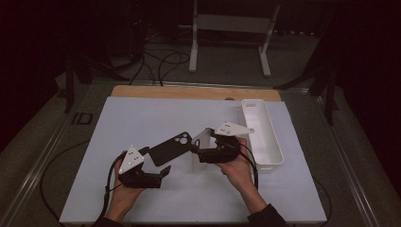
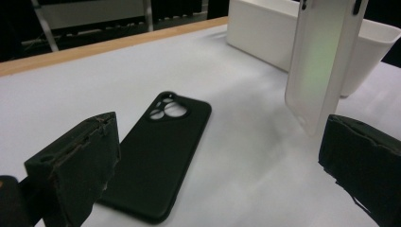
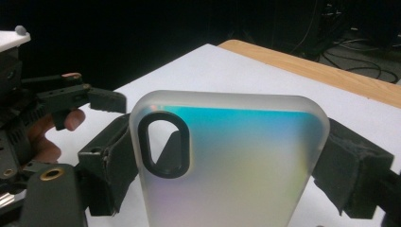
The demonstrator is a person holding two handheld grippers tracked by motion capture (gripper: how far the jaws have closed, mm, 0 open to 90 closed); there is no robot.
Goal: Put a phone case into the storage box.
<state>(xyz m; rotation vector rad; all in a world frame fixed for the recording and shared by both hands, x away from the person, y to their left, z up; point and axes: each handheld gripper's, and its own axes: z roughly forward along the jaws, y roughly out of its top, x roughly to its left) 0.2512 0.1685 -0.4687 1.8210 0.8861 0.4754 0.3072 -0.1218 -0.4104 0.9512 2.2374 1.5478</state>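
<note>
Two phone cases: black one [image 1: 170, 148] lying flat, translucent one [image 3: 227, 161] gripper-held.

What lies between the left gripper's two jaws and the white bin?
In the left gripper view, the black phone case lies on the mat before the bin; the right gripper's frosted case hangs nearer it.

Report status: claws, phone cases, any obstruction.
Right claw shut on translucent case, held upright. Left claw open, black case flat ahead. White bin beside; path clear.
</note>
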